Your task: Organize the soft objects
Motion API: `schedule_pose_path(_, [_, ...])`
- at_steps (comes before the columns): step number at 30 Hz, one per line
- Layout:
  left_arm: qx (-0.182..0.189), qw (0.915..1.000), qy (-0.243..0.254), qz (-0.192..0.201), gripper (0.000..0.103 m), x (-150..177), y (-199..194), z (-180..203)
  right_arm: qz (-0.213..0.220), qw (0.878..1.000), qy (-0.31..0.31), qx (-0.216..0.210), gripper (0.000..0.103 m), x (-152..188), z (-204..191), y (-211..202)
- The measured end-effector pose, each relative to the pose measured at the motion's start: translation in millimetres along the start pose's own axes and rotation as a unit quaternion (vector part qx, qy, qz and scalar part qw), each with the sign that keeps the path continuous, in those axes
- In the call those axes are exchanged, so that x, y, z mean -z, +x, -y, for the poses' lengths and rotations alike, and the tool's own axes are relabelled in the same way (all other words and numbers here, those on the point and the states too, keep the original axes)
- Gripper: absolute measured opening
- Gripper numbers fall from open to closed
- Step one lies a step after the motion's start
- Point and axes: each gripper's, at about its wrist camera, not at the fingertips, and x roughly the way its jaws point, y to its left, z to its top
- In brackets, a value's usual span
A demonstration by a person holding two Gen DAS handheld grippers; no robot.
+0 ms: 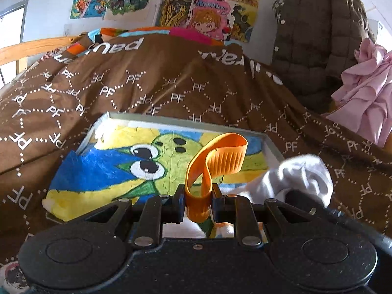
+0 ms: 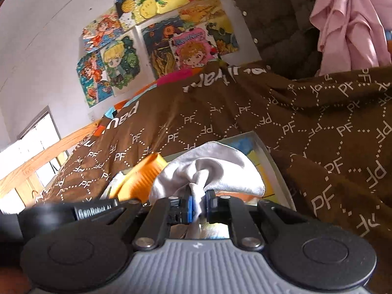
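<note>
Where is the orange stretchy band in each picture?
Left wrist view: the orange band loops up at lower centre, pinched in the left claw.
Right wrist view: the band sits lower left, beside the white cloth that the right claw grips.
Shared landmark: the painted picture tray on the brown blanket.

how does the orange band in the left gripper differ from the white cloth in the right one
The orange band is a smooth, ribbed strip standing up in a loop; the white cloth is crumpled and bunched. The band is narrow, the cloth a wider wad. Both are soft, and each is pinched between closed fingers, the band by the left gripper, the cloth by the right gripper, above the framed cartoon picture.
</note>
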Motion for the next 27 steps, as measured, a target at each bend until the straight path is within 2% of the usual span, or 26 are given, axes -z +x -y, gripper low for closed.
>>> schedule_pose_path(7, [-0.017, 0.9992, -0.028, -0.021, 0.022, 8, 13, -13, -0.005, 1.0, 0.021, 0.001, 0.012, -13, 9, 14])
schedule_pose_path(15, [-0.024, 0.9989, -0.027, -0.031, 0.023, 15, 23, -13, -0.038, 0.999, 0.005, 0.018, 0.013, -12, 2, 29])
schedule_pose_path(27, [-0.031, 0.9986, -0.024, -0.035, 0.025, 20, 27, -11, -0.066, 0.997, 0.028, 0.018, 0.017, -14, 10, 36])
